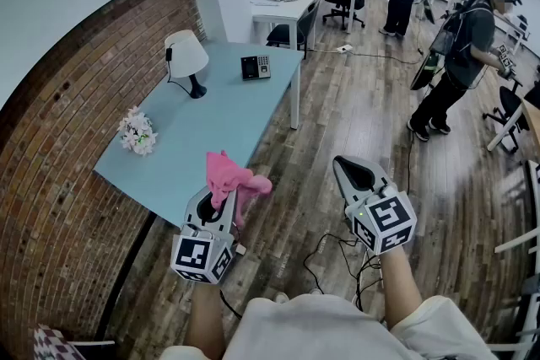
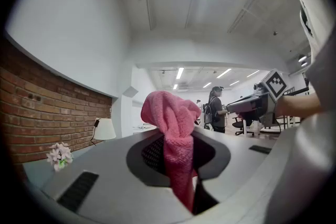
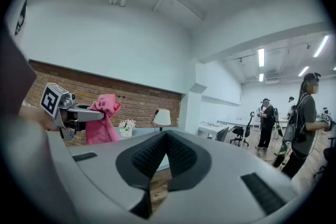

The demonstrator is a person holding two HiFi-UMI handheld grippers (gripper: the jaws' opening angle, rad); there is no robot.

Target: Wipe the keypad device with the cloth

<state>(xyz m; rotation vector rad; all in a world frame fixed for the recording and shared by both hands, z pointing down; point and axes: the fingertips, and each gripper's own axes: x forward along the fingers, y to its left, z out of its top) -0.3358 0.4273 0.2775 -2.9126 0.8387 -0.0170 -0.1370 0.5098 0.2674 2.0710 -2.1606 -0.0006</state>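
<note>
My left gripper (image 1: 221, 191) is shut on a pink cloth (image 1: 232, 180), which bunches up above the jaws and hangs down between them (image 2: 176, 144). It hovers just off the near end of the light blue table (image 1: 211, 118). The black keypad device (image 1: 255, 67) lies at the table's far end, well away from both grippers. My right gripper (image 1: 355, 171) is shut with nothing in it, held over the wooden floor to the right of the table. The right gripper view shows the left gripper (image 3: 84, 113) and the pink cloth (image 3: 102, 123) at its left.
A white lamp (image 1: 187, 59) stands on the table near the brick wall, and a small bunch of flowers (image 1: 137, 132) sits closer to me. White desks and office chairs (image 1: 291, 25) stand beyond. Several people (image 1: 460, 55) stand on the right. Cables (image 1: 337, 257) lie on the floor.
</note>
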